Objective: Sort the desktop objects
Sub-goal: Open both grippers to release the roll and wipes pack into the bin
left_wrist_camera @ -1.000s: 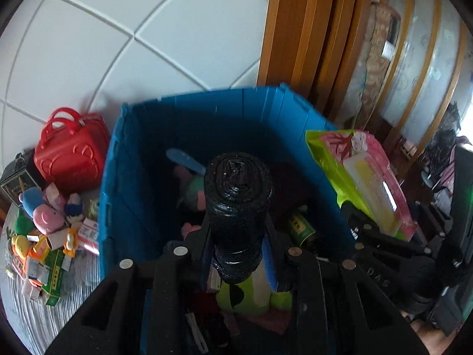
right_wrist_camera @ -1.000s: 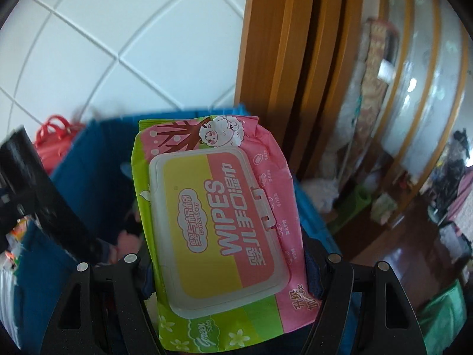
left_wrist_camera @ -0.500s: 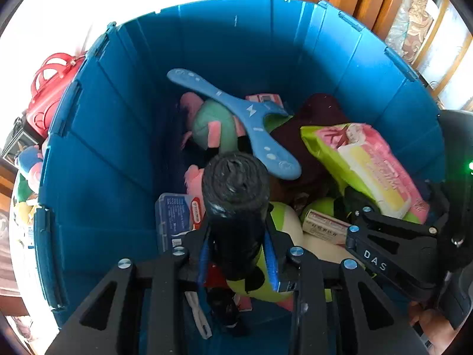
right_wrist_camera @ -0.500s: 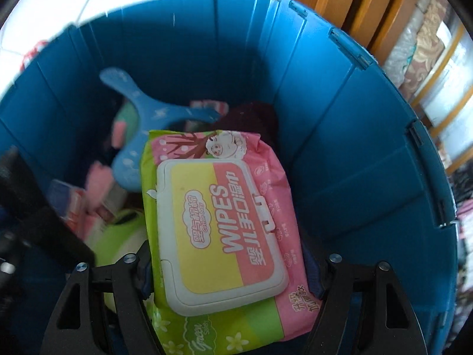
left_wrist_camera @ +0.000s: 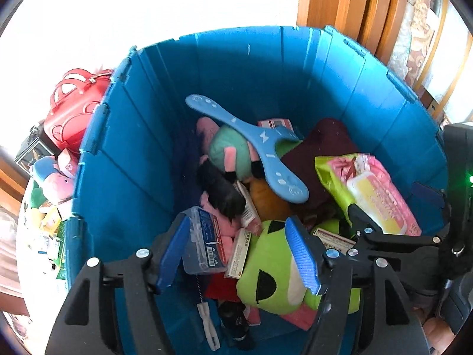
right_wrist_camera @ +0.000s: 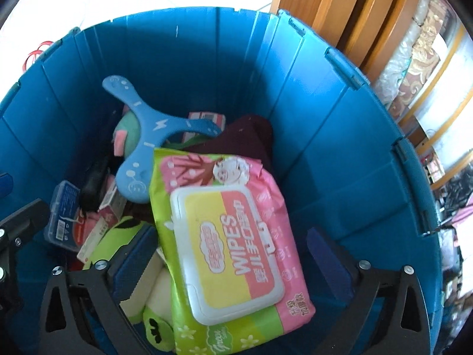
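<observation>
A blue bin (left_wrist_camera: 142,159) holds several toys and boxes. My left gripper (left_wrist_camera: 239,254) is open above it, with nothing between its blue pads. The black roll (left_wrist_camera: 224,189) lies in the bin on the pile, next to a pink and green plush (left_wrist_camera: 230,151). My right gripper (right_wrist_camera: 233,254) is open above the bin (right_wrist_camera: 340,153). The pink and green wipes pack (right_wrist_camera: 233,236) lies between its spread fingers on the pile, free of the pads. It also shows in the left wrist view (left_wrist_camera: 372,192).
A blue boomerang (left_wrist_camera: 260,145), a green plush (left_wrist_camera: 272,278), a clear box (left_wrist_camera: 204,242) and small cartons fill the bin. A red bag (left_wrist_camera: 74,109) and several small toys (left_wrist_camera: 53,177) lie left of it. Wooden door frames (right_wrist_camera: 340,11) stand behind.
Both grippers came down over the bin and opened. The black roll dropped from the left gripper onto the pile. The wipes pack came loose from the right gripper's fingers.
</observation>
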`<state>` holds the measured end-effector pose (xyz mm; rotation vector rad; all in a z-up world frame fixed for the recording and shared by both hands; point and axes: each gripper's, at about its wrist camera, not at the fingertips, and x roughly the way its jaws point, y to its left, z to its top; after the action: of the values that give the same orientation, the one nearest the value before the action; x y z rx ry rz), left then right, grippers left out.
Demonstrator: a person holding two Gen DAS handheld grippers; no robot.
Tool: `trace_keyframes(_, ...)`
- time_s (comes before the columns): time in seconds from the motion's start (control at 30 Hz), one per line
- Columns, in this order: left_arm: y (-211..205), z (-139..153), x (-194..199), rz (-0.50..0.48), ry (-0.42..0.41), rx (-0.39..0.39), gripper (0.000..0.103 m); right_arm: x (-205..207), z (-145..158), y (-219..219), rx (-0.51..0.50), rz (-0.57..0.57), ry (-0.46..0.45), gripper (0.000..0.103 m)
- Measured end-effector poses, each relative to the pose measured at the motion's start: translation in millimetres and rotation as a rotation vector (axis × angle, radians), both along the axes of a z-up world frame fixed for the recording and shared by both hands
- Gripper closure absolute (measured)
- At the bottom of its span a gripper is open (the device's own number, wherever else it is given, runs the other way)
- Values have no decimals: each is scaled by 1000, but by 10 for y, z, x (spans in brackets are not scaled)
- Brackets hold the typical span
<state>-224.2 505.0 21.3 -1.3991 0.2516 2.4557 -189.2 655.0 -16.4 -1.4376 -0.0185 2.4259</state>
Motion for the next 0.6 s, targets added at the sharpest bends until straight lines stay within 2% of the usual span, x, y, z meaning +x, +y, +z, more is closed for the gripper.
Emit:
trace_keyframes(0.17,-180,262,173,28,95,70,37,114,326,-46,-23,34,114,1)
trace_keyframes(0.27,-400,492,373,35,147,143,37,274,549,-136,-46,79,178,1)
trace_keyframes(0.43,-892,827,844,84,301,189,19,688,858,-401,-92,135,317,0)
trace_keyframes(0.6,-1598,922,1283,255,461,199,17,1056,1106,-781,-161,194,467,0)
